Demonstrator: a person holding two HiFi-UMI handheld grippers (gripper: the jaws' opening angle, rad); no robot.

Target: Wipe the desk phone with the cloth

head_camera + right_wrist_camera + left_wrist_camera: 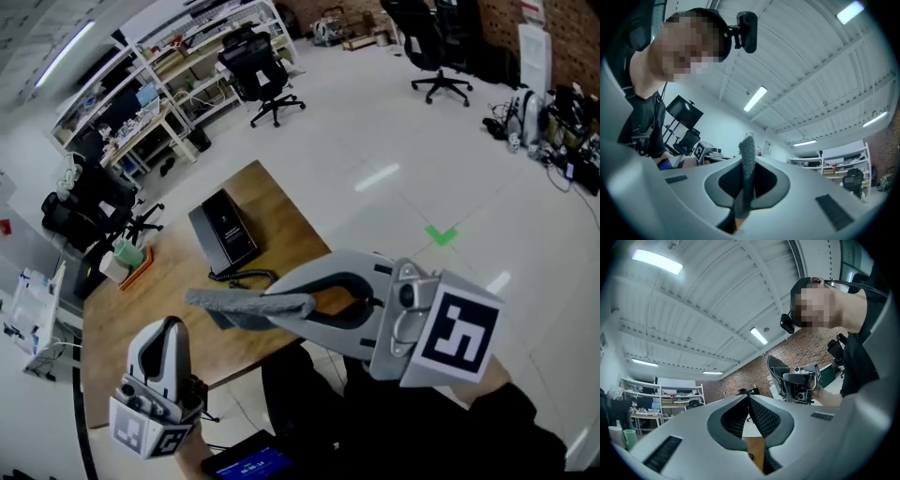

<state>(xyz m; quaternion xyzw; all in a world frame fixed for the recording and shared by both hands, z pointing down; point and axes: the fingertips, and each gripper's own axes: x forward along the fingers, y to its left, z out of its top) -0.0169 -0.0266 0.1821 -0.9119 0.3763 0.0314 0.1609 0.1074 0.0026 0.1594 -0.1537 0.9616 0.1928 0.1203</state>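
Observation:
A black desk phone (225,231) lies on the wooden desk (131,314), its coiled cord (246,277) trailing toward the near edge. My right gripper (281,302) hangs above the desk's near edge, shut on a grey cloth (246,304) that sticks out to the left of its jaws. In the right gripper view the cloth (746,174) stands pinched between the jaws, which point up at the ceiling. My left gripper (171,330) is held low at the near left, jaws pointing up. In the left gripper view its jaws (749,401) are shut with nothing between them.
A green cup and an orange tray (129,261) sit at the desk's far left edge. Black office chairs (262,75) and shelving (178,56) stand behind on the white floor. A dark device with a blue screen (246,461) shows at the bottom.

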